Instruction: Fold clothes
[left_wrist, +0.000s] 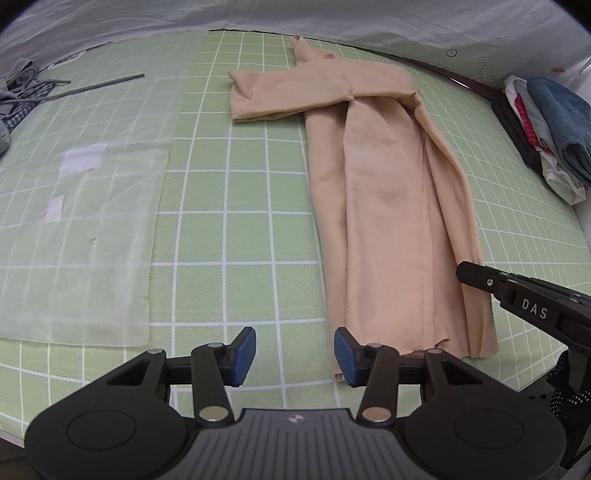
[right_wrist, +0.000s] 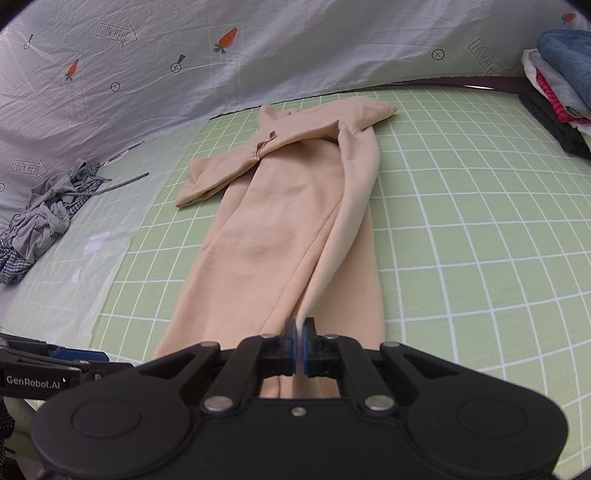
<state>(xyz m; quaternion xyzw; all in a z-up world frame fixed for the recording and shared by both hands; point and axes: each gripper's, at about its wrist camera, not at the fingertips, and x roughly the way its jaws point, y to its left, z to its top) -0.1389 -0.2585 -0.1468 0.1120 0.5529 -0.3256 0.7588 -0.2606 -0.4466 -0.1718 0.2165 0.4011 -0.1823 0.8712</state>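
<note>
The long peach-beige knit garment (left_wrist: 391, 206) lies lengthwise on the green white-gridded desk (left_wrist: 236, 236), its sides turned inward into a narrow strip and one sleeve laid across the top toward nine o'clock. So the lengthwise folding looks well along; by my reckoning the end-to-end folds remain. The right tongs (right_wrist: 298, 341) sit low at six o'clock, pressed shut on the hem's raised right edge. The left tongs (left_wrist: 294, 356) hover spread wide, empty, just beside the hem's left corner. A stack of folded clothes (left_wrist: 550, 136) waits at two o'clock.
</note>
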